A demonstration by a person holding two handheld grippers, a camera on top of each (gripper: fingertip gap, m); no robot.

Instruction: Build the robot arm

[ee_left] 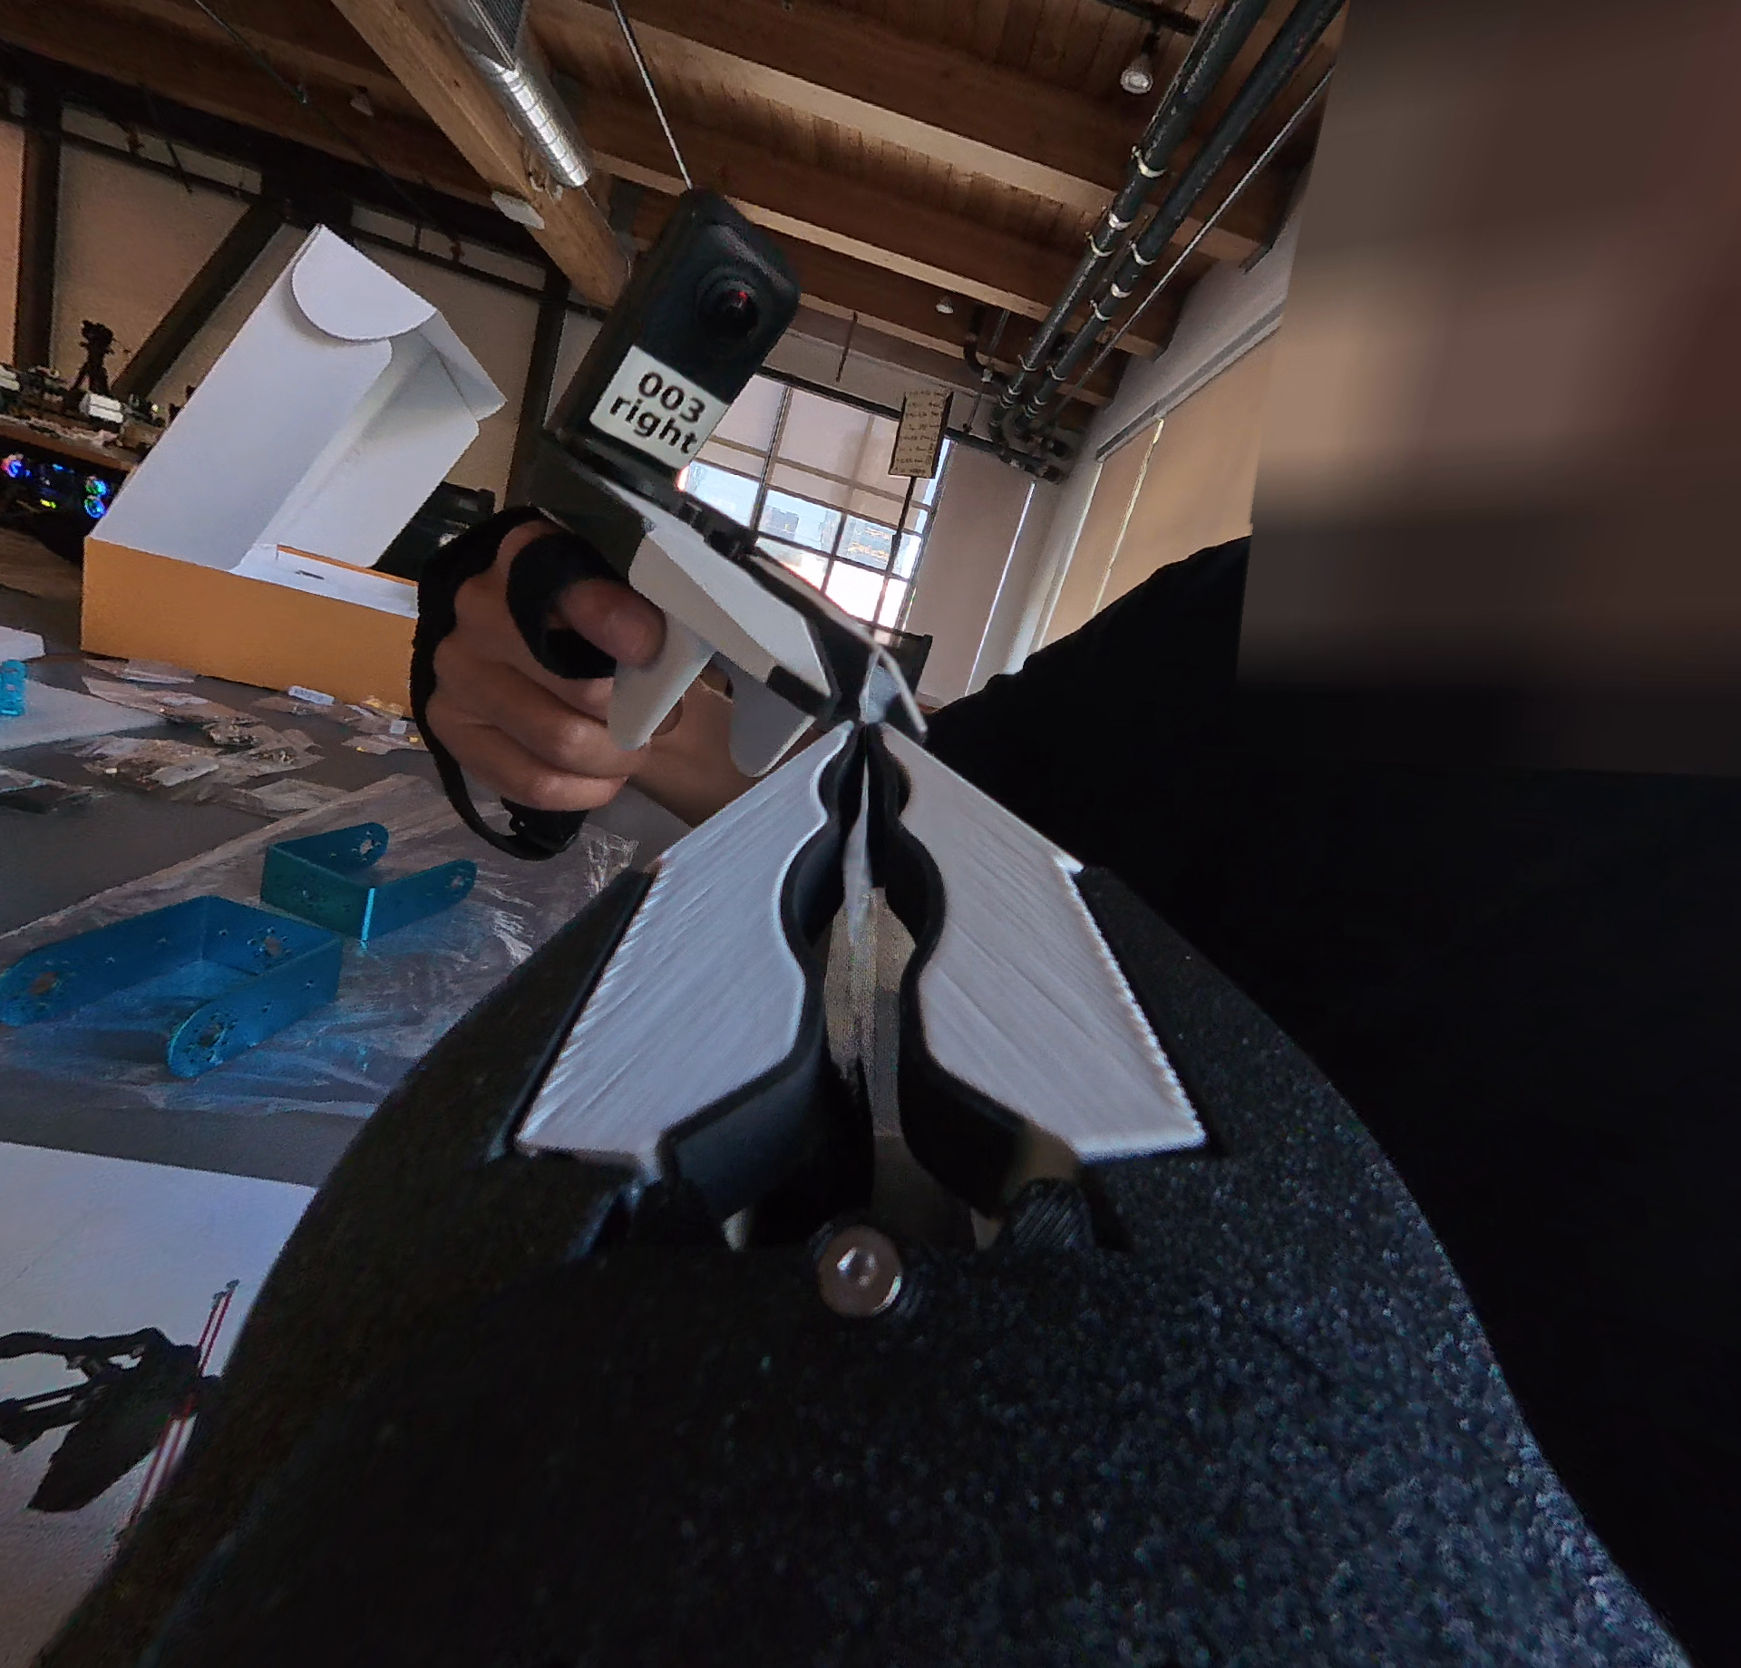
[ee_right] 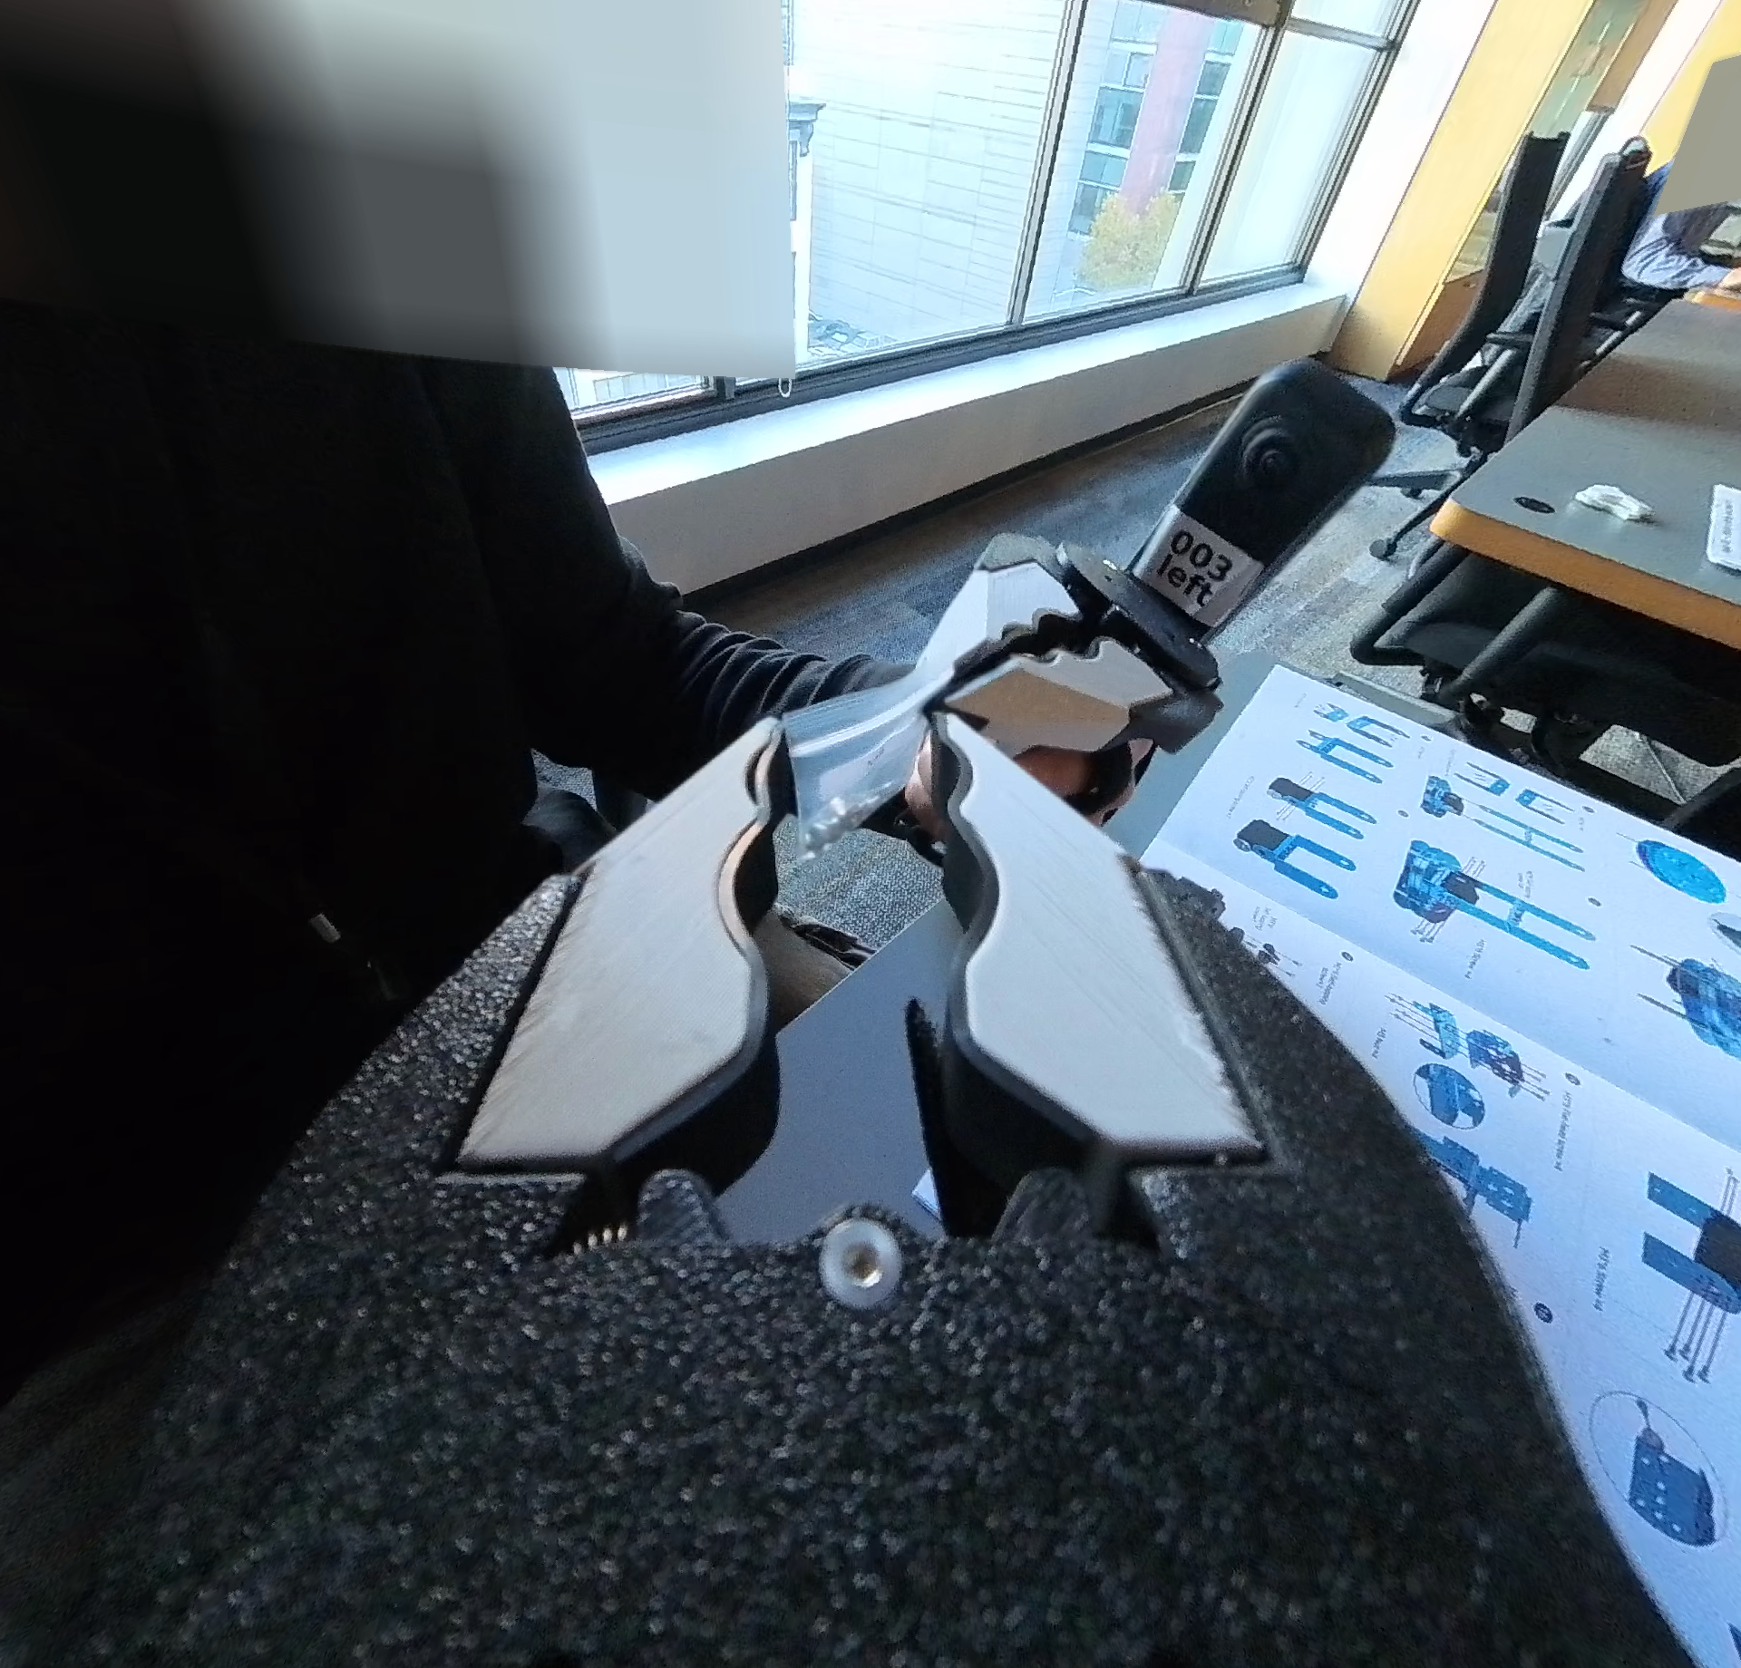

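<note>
My left gripper (ee_left: 862, 739) is shut on a small clear plastic bag (ee_left: 859, 879), pinched thin between its pads. In the right wrist view, the left gripper (ee_right: 945, 698) holds that bag (ee_right: 848, 761) out in the air, and the bag hangs down with small shiny bits at its lower end. My right gripper (ee_right: 857, 736) is open, with its jaws on either side of the bag. Its left fingertip (ee_right: 768, 747) touches the bag's edge. In the left wrist view, the right gripper (ee_left: 881, 692) meets mine tip to tip, held by a hand (ee_left: 528, 709).
Two blue metal brackets (ee_left: 179, 963) (ee_left: 363, 879) lie on plastic film on the table. Several small hardware bags (ee_left: 188, 747) lie farther back by an open orange and white box (ee_left: 283, 511). An instruction sheet (ee_right: 1507, 963) lies at the right. A person in black stands close behind. Less than 4 cm separates the two grippers' tips.
</note>
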